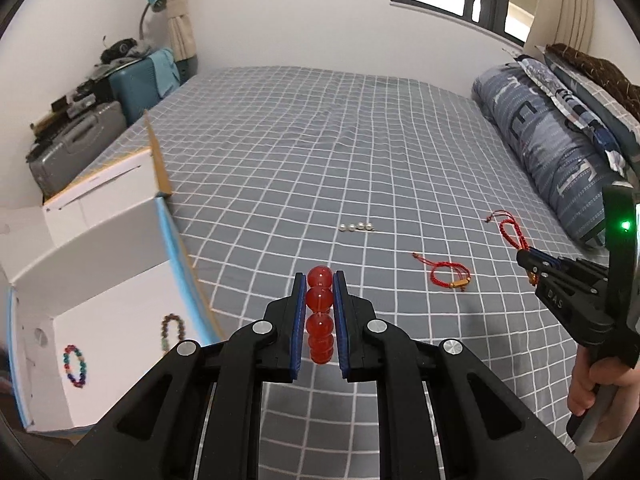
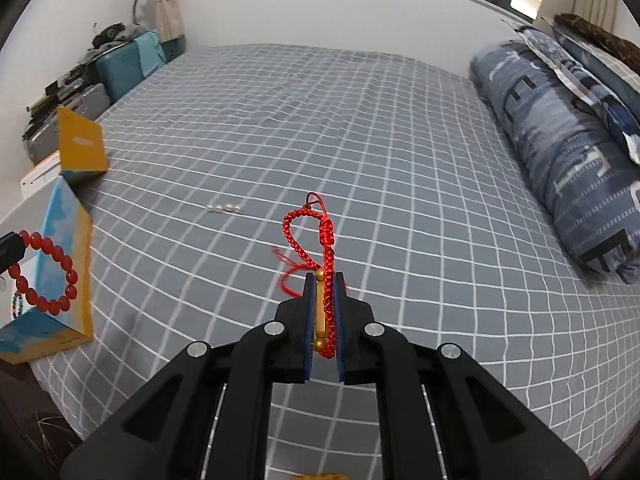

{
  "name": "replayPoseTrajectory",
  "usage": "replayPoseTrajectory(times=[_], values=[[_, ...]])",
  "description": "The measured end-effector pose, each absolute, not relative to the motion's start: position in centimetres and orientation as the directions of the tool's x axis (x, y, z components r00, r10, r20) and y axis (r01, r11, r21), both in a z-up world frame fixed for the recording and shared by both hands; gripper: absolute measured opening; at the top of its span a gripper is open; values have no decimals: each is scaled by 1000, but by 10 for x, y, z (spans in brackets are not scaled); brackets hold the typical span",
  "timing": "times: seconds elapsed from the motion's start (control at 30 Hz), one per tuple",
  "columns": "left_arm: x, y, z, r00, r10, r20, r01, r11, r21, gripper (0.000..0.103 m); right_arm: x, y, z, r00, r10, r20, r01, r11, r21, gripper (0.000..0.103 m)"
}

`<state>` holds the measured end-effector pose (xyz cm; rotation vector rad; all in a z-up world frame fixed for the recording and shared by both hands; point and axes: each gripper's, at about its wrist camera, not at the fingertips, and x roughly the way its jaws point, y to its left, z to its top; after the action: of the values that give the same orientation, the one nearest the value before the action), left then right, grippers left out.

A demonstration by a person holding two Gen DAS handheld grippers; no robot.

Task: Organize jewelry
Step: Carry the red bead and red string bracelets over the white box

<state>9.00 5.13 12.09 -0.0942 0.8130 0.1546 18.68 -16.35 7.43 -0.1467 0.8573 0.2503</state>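
Over the bed (image 1: 280, 140), my left tool (image 1: 320, 280) grips one red bead bracelet (image 1: 320, 320), my right tool (image 2: 325, 280) one red cord bracelet (image 2: 326, 248), four pearls (image 1: 357, 227) and one more cord bracelet (image 1: 450, 276) lying below.

The box (image 1: 100, 280) stands at the bed's (image 1: 320, 140) left edge, two bracelets (image 1: 75, 366) inside it. Right of the box, on the bed: pearls (image 1: 357, 227), then a cord bracelet (image 1: 448, 276). Pillows (image 1: 552, 140) lie far right.

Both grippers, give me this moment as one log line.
left gripper: shut on red bead bracelet | right gripper: shut on red cord bracelet | box: open
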Motion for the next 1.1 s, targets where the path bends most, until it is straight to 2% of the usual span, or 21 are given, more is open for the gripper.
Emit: replayPoseTrajectory(times=[0.7, 1.1], values=[[12, 153, 164, 675, 243, -697, -360, 933, -23, 13, 152, -50, 116, 625, 300, -721, -439, 899, -6, 8], [-25, 228, 149, 594, 287, -752, -489, 870, -54, 13, 119, 51, 122, 572, 403, -715, -577, 817, -1, 8]])
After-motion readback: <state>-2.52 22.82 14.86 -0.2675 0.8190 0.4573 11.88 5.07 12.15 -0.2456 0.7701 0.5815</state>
